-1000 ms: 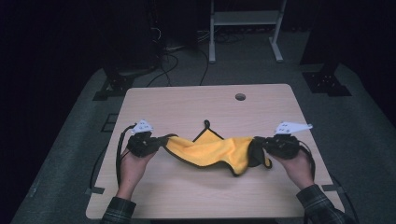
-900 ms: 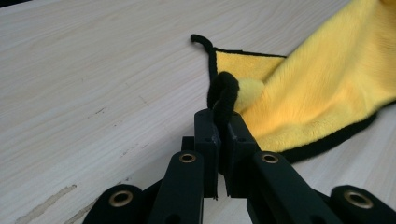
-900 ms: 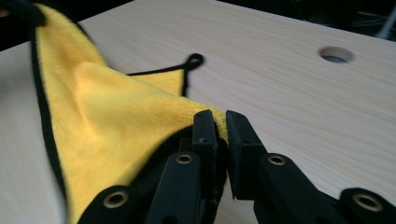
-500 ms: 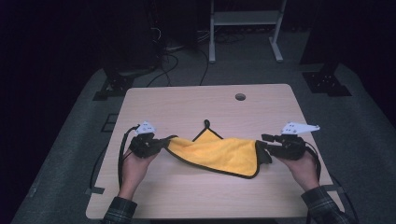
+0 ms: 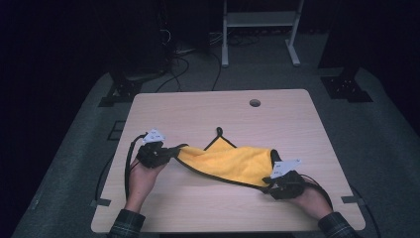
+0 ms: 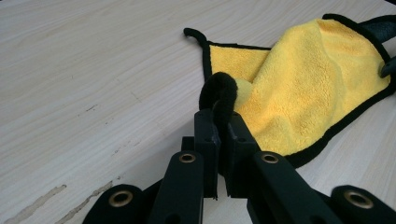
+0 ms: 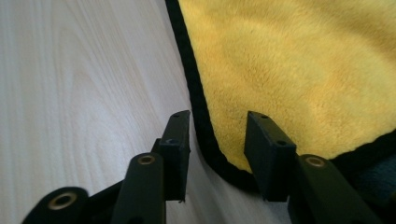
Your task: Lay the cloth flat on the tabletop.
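High view: yellow microfibre cloth (image 5: 233, 163) with black edging lies mid-table (image 5: 198, 106), stretched between both grippers; left gripper (image 5: 171, 151) clenched on the cloth's black-trimmed corner; right gripper (image 5: 270, 186) jaws just narrowed slightly, parted astride the cloth's hem, pads not pressing.

Light wood table (image 5: 198, 114), round cable hole (image 5: 255, 102) near far edge. Grey carpet floor (image 5: 376, 134) all around, pretty dim room. White metal stand (image 5: 257, 29) at back, black cables (image 5: 183, 62) snaking over floor, dark equipment bases (image 5: 346, 84) either side.
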Demonstrator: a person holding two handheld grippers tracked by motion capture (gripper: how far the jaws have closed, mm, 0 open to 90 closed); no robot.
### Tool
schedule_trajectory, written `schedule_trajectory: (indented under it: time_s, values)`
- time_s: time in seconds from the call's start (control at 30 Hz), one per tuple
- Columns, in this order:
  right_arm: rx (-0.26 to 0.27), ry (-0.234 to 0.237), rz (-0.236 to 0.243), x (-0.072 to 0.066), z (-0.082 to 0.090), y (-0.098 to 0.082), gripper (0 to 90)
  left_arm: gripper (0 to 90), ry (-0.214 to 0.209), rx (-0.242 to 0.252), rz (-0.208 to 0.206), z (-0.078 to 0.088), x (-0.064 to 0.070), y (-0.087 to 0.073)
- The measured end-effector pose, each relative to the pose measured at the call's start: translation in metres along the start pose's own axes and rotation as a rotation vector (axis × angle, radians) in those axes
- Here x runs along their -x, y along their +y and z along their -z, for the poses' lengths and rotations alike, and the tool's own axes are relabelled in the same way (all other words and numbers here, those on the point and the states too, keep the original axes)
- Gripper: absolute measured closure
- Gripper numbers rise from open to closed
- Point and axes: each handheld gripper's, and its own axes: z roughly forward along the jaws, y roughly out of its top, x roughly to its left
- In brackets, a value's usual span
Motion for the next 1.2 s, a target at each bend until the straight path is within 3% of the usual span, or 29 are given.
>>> schedule_trajectory:
  time_s: [0.07,0.1,0.13,0.27,0.3,0.37,0.4,0.47,0.53,0.57,1.0,1.2]
  values:
    - [-0.002,-0.009,0.002,0.0,-0.001,-0.002,71.9,85.2,0.0,0.001,0.004,0.0,0.0,0.0]
    - [-0.002,-0.009,0.002,0.0,-0.001,-0.002,71.9,85.2,0.001,0.001,0.005,0.0,-0.001,-0.001]
    - [0.0,-0.02,-0.001,0.0,-0.001,-0.002,80.0,85.3,0.0,0.001,0.006,0.001,-0.001,-0.001]
    - [-0.009,-0.02,0.0,0.001,0.0,-0.001,85.2,85.3,0.001,0.006,0.004,0.002,0.0,-0.001]
    - [0.009,-0.026,-0.005,0.002,0.004,0.001,89.2,85.3,0.003,0.017,0.0,0.005,0.0,0.0]
    - [0.061,-0.036,-0.022,0.007,0.015,0.004,89.3,85.3,0.001,0.036,0.004,0.01,0.0,0.003]
    - [0.061,-0.036,-0.022,0.007,0.015,0.004,89.3,85.3,0.001,0.036,0.004,0.01,0.0,0.003]
    - [0.168,-0.059,-0.072,0.018,0.036,0.011,89.5,85.4,0.002,0.064,0.006,0.015,0.0,0.006]
    - [0.189,-0.061,-0.079,0.02,0.04,0.013,89.5,85.4,0.004,0.073,0.0,0.019,0.001,0.008]
    - [0.237,-0.065,-0.106,0.027,0.049,0.015,89.6,85.3,0.003,0.083,0.0,0.021,0.003,0.01]
    - [0.396,-0.082,-0.153,0.044,0.079,0.029,89.9,85.5,-0.014,0.131,-0.021,0.028,0.014,0.022]
    - [0.429,-0.119,-0.156,0.053,0.089,0.041,90.0,85.5,-0.009,0.173,-0.038,0.032,0.018,0.039]
